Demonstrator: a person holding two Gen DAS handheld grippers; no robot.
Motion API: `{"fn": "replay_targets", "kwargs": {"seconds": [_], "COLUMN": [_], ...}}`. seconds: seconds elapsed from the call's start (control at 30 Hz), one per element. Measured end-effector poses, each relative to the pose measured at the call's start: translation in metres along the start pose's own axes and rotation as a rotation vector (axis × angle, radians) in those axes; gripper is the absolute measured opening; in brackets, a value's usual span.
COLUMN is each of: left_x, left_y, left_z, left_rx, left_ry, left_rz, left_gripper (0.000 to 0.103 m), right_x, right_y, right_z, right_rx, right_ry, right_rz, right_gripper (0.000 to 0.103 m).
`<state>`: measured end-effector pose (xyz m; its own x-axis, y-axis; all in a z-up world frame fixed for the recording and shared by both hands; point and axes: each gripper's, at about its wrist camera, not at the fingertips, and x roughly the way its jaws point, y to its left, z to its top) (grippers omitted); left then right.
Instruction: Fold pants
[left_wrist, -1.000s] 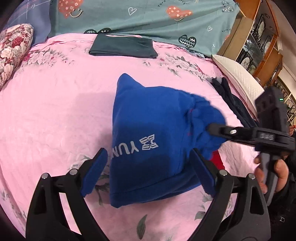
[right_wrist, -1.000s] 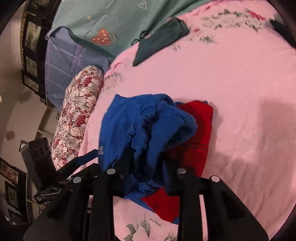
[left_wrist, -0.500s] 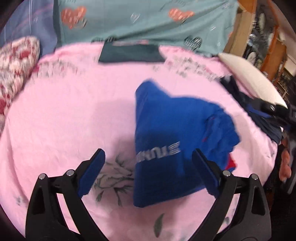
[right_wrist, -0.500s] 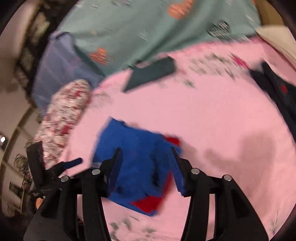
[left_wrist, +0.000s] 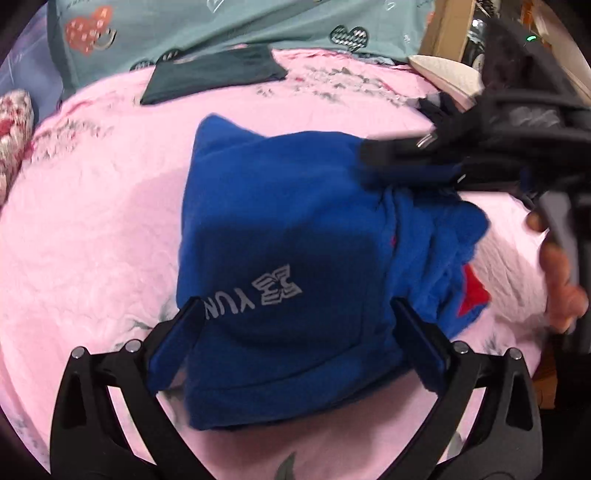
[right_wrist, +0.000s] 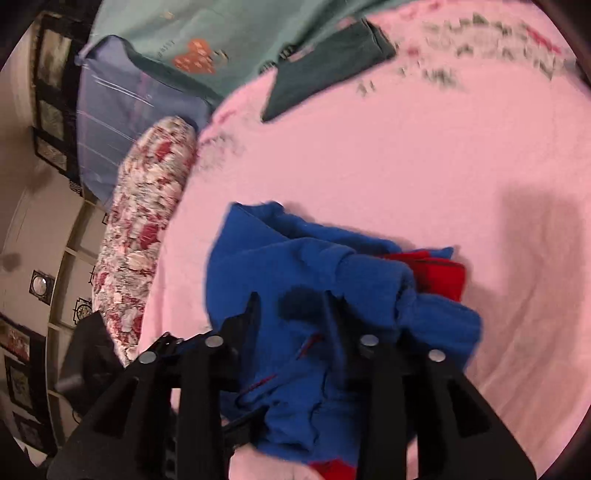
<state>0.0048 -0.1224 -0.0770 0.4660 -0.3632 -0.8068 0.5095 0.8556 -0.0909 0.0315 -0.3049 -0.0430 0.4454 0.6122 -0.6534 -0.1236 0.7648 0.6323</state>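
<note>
Blue fleece pants (left_wrist: 280, 236) with a grey logo and red trim lie in a folded bundle on the pink bedsheet (left_wrist: 92, 221). My left gripper (left_wrist: 295, 332) is open, its jaws straddling the near end of the bundle. My right gripper (left_wrist: 373, 155) reaches in from the right over the bunched far edge of the pants. In the right wrist view the right gripper (right_wrist: 291, 306) has its jaws open with blue fabric (right_wrist: 303, 266) bunched between and in front of them; red lining (right_wrist: 439, 273) shows at the right.
A folded dark green garment (left_wrist: 214, 74) lies at the back of the bed, also seen in the right wrist view (right_wrist: 325, 70). A floral bolster (right_wrist: 144, 236) lies along the left edge. A teal heart-print cover (left_wrist: 221, 26), a white pillow (left_wrist: 443, 74) and dark clothes sit behind and right.
The right gripper let go of the pants, pulled back, and has now come in again over the bunched edge. The left gripper drew back, then closed in on the bundle's near end.
</note>
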Motion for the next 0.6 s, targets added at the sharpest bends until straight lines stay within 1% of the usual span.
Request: {"fn": "replay_targets", "kwargs": {"seconds": [0.03, 0.07, 0.1, 0.13, 0.17, 0.2, 0.23, 0.27, 0.3, 0.37, 0.43, 0.47, 0.5, 0.53, 0.57, 0.6], "left_x": [-0.01, -0.026, -0.042, -0.055, -0.066, -0.069, -0.067, -0.056, -0.045, -0.016, 0.002, 0.01, 0.015, 0.019, 0.021, 0.021], "left_y": [0.001, 0.004, 0.007, 0.012, 0.023, 0.034, 0.047, 0.066, 0.079, 0.098, 0.105, 0.107, 0.107, 0.106, 0.104, 0.103], "left_z": [0.0, 0.001, 0.003, 0.004, 0.007, 0.01, 0.013, 0.016, 0.018, 0.019, 0.02, 0.02, 0.025, 0.026, 0.025, 0.024], "left_rx": [0.001, 0.005, 0.013, 0.02, 0.015, 0.0, -0.03, -0.089, -0.137, -0.208, -0.232, -0.26, -0.275, -0.288, -0.3, -0.307], "left_ry": [-0.014, -0.05, -0.098, -0.141, -0.178, -0.189, -0.178, -0.137, -0.098, -0.019, 0.022, 0.032, 0.038, 0.044, 0.048, 0.044], "left_rz": [-0.015, -0.037, -0.038, -0.025, -0.007, -0.003, 0.003, 0.003, -0.028, -0.106, -0.143, -0.195, -0.227, -0.263, -0.292, -0.301], "left_gripper": [0.101, 0.101, 0.101, 0.101, 0.101, 0.101, 0.101, 0.101, 0.101, 0.101, 0.101, 0.101, 0.101, 0.101, 0.101, 0.101], "right_x": [-0.021, -0.039, -0.055, -0.072, -0.083, -0.088, -0.09, -0.086, -0.081, -0.063, -0.042, -0.036, -0.03, -0.028, -0.024, -0.022], "right_y": [0.009, 0.014, 0.017, 0.015, 0.011, 0.005, -0.005, -0.017, -0.026, -0.043, -0.052, -0.055, -0.058, -0.056, -0.053, -0.051], "right_z": [-0.003, -0.007, -0.01, -0.016, -0.021, -0.025, -0.03, -0.034, -0.038, -0.045, -0.048, -0.049, -0.049, -0.048, -0.047, -0.046], "right_rx": [-0.044, -0.079, -0.107, -0.124, -0.127, -0.125, -0.115, -0.098, -0.083, -0.036, 0.003, 0.019, 0.033, 0.029, 0.029, 0.03], "right_ry": [-0.042, -0.086, -0.128, -0.164, -0.187, -0.19, -0.175, -0.145, -0.124, -0.074, -0.039, -0.026, -0.015, -0.031, -0.022, -0.009], "right_rz": [-0.032, -0.062, -0.1, -0.157, -0.198, -0.211, -0.224, -0.232, -0.231, -0.193, -0.133, -0.119, -0.1, -0.088, -0.07, -0.051], "right_gripper": [0.068, 0.081, 0.086, 0.096, 0.1, 0.1, 0.1, 0.1, 0.1, 0.1, 0.1, 0.102, 0.102, 0.102, 0.102, 0.102]}}
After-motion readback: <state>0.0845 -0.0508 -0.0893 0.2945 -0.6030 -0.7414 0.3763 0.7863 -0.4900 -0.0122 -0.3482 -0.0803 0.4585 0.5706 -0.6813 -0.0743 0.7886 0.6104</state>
